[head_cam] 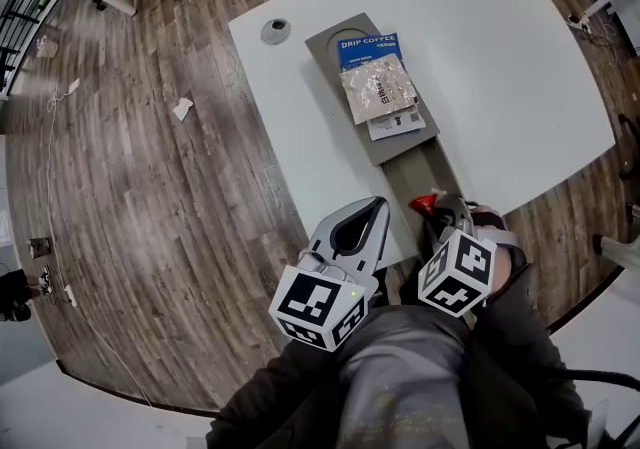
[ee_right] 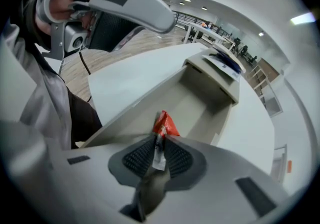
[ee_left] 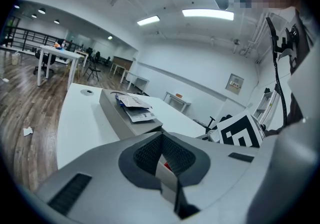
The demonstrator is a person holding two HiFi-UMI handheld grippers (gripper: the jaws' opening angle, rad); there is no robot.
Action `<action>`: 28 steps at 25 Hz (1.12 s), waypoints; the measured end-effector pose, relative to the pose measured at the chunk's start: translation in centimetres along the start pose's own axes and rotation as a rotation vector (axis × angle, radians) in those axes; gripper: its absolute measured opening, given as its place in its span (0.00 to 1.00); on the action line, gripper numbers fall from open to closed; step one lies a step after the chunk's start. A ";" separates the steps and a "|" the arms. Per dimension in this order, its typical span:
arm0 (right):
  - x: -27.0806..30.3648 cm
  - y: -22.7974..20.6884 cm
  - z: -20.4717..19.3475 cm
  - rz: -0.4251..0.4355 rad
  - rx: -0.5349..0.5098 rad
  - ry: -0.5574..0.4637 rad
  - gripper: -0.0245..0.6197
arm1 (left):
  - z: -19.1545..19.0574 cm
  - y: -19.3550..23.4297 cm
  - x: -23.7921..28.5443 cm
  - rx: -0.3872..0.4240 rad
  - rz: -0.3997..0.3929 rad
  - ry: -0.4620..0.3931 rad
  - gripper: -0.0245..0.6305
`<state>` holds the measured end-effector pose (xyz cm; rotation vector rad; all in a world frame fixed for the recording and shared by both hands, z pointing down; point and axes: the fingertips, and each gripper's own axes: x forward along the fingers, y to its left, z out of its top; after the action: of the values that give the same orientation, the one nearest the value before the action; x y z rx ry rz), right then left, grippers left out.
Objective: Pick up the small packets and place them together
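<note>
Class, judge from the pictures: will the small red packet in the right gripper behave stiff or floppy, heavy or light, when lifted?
Probably light: the red packet looks thin and flat where the right gripper pinches its edge. Likely somewhat floppy: its free end looks creased.

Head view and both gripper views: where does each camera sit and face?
Head view: on the person's head, facing steeply down at the white table, grey tray and packet stack; left tongs, right tongs and dark sleeves at the bottom.
Left gripper view: on the left tongs, facing almost level along the tray to the stack; own shut jaws, right tongs' marker cube.
Right gripper view: on the right tongs, facing down into the tray; jaws pinching a red packet, left tongs overhead.
Shared: all three show tray and stack.
</note>
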<state>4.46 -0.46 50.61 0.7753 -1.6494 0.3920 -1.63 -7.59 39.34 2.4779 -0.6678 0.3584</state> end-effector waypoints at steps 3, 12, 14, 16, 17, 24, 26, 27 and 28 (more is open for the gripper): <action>0.0 0.4 -0.2 0.009 -0.002 -0.003 0.13 | 0.2 -0.6 -0.3 0.005 0.004 -0.005 0.04; -0.4 0.4 -0.1 0.051 -0.002 -0.002 0.13 | 0.5 0.1 -0.2 0.000 0.017 -0.006 0.04; -0.5 0.4 -0.1 0.057 0.004 -0.002 0.12 | 0.4 0.7 0.0 -0.008 0.017 0.001 0.04; -0.4 0.2 -0.1 0.061 0.013 -0.004 0.11 | 0.4 1.5 0.5 -0.015 0.016 0.004 0.04; -0.5 0.2 0.0 0.069 0.021 -0.009 0.11 | 0.5 1.8 0.7 -0.020 0.015 0.004 0.04; -5.8 -4.1 7.2 0.058 0.093 -0.235 0.10 | 2.0 3.5 1.2 -0.041 0.004 -0.012 0.04; -7.3 -7.0 9.7 -0.004 0.096 -0.294 0.10 | 2.8 4.2 0.9 -0.042 0.007 -0.024 0.04; -7.9 -8.6 10.9 -0.040 0.094 -0.313 0.10 | 3.2 4.6 0.6 -0.043 0.012 -0.029 0.04; -8.3 -10.2 11.9 -0.075 0.090 -0.325 0.10 | 3.4 5.1 0.4 -0.044 0.020 -0.033 0.04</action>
<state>3.13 -13.10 38.32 1.0058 -1.9076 0.2999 -3.66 -13.40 38.88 2.4417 -0.7067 0.3073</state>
